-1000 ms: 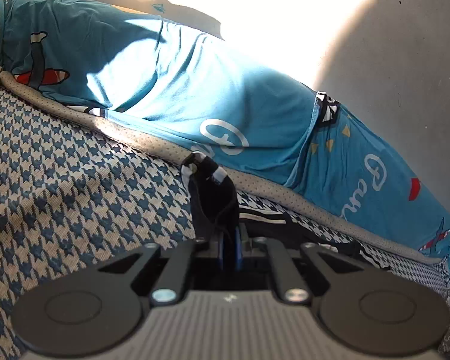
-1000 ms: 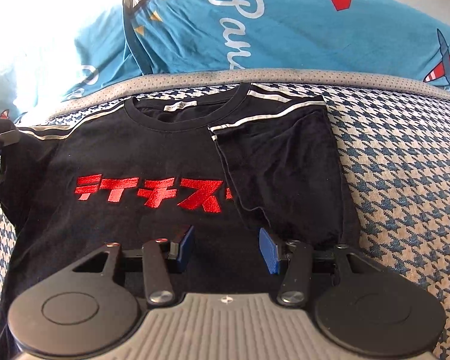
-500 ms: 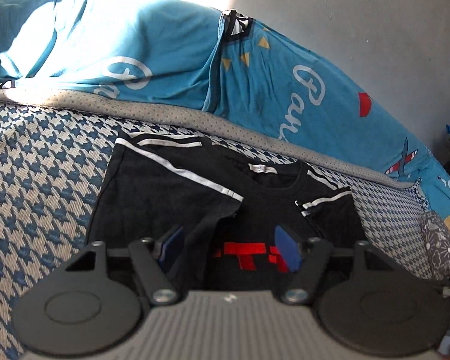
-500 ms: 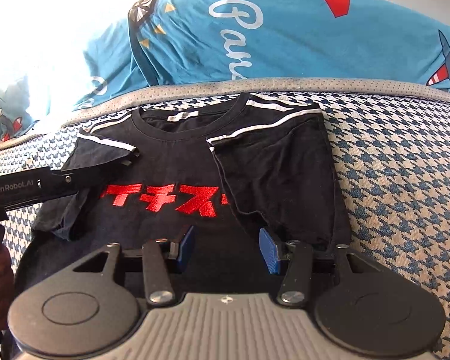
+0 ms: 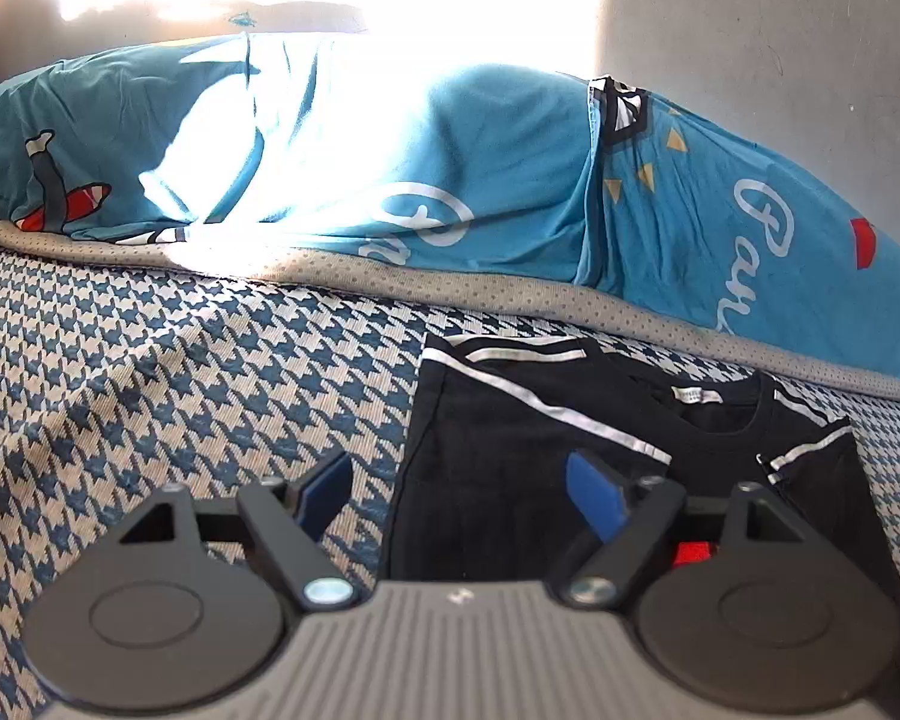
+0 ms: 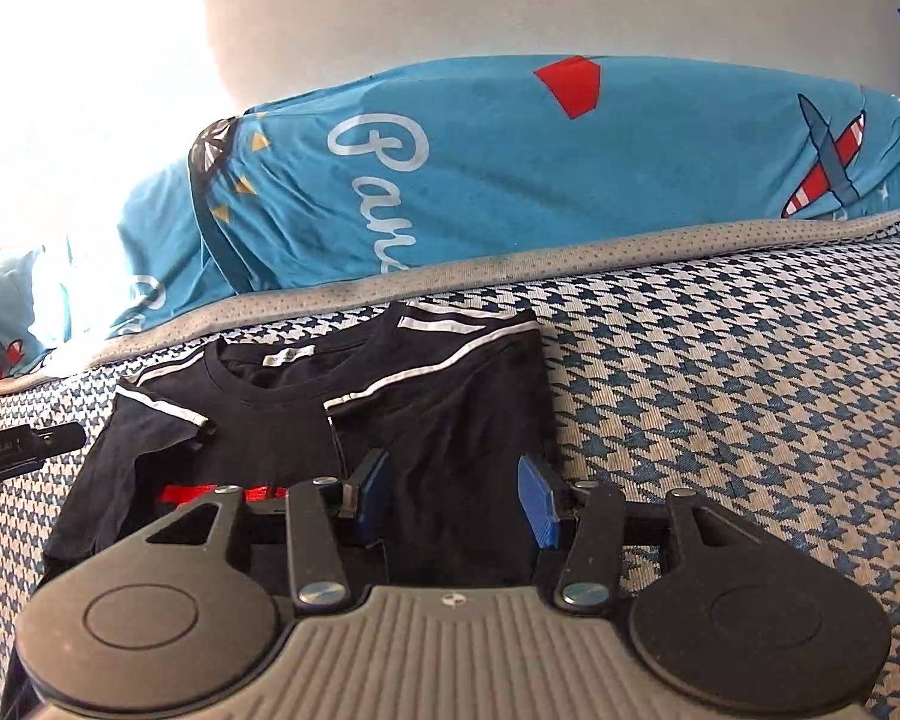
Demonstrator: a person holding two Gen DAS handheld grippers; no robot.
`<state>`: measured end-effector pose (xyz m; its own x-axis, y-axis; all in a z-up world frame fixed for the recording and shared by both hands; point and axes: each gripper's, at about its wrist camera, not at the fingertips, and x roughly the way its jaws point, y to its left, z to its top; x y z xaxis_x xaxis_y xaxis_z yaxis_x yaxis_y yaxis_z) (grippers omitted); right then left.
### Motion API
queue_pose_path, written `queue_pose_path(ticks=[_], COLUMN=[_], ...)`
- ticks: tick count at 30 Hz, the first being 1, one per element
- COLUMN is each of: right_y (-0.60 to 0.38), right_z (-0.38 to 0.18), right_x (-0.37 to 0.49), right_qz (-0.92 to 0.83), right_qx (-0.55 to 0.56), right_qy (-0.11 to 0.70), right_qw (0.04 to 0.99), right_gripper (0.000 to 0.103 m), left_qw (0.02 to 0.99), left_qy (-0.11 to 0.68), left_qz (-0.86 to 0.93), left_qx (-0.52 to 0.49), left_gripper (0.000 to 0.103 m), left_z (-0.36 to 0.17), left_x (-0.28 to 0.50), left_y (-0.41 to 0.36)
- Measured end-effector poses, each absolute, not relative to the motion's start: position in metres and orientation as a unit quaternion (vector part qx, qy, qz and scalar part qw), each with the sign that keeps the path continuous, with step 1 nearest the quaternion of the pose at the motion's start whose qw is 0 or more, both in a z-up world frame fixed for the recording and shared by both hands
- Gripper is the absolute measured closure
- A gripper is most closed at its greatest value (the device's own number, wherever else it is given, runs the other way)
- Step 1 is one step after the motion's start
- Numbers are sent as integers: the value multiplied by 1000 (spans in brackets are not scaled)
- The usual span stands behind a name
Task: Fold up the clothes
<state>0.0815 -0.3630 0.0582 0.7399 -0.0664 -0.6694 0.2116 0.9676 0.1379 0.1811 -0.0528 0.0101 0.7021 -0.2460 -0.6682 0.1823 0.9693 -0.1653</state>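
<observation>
Both sleeves of the shirt (image 6: 306, 438) lie folded inward; lengthwise folds remain. Left gripper (image 5: 459, 498) opening, empty; right gripper (image 6: 456, 501) at six o'clock, fingers apart, empty.

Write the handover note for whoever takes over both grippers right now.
Left gripper: jaws opening, nothing between them, over the shirt's left edge.
Right gripper: open, empty, above the folded-in right side.
Black T-shirt lies flat on the houndstooth cover, collar toward the blue pillows.
Done: both sleeves folded inward.
Left: probably fold the hem up to the collar.
</observation>
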Motion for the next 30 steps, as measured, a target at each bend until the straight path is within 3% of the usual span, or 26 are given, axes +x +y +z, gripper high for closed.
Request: queue_pose_path(ticks=[4,8,11,14,17,26,30], right_y=[-360,-354,-350,-344,-339,-329,-333], right_z=[52,44,37,29,17,13,17], right_x=[83,85,87,89,92,87,86], right_qz=[-72,-58,-50,-40,-31,-2,16], right_qx=[82,72,65,57,50,21,43], right_qy=[360,369,379,395,423,428,433], right_qw=[927,925,922,916,904,904,900], right_gripper=[60,73,77,78,78,77,75], left_qw=[917,912,909,904,905,901,889], left_qy=[382,395,403,413,411,422,446], left_qz=[-111,-111,-110,-105,-101,-93,-100], left_qx=[-20,-7,5,19,38,40,42], left_gripper=[25,24,24,24,17,13,1], left_z=[2,-6,-12,-19,-24,-24,-25], left_x=[180,178,177,175,170,165,162], left_y=[-60,-65,-69,-73,-78,-80,-81])
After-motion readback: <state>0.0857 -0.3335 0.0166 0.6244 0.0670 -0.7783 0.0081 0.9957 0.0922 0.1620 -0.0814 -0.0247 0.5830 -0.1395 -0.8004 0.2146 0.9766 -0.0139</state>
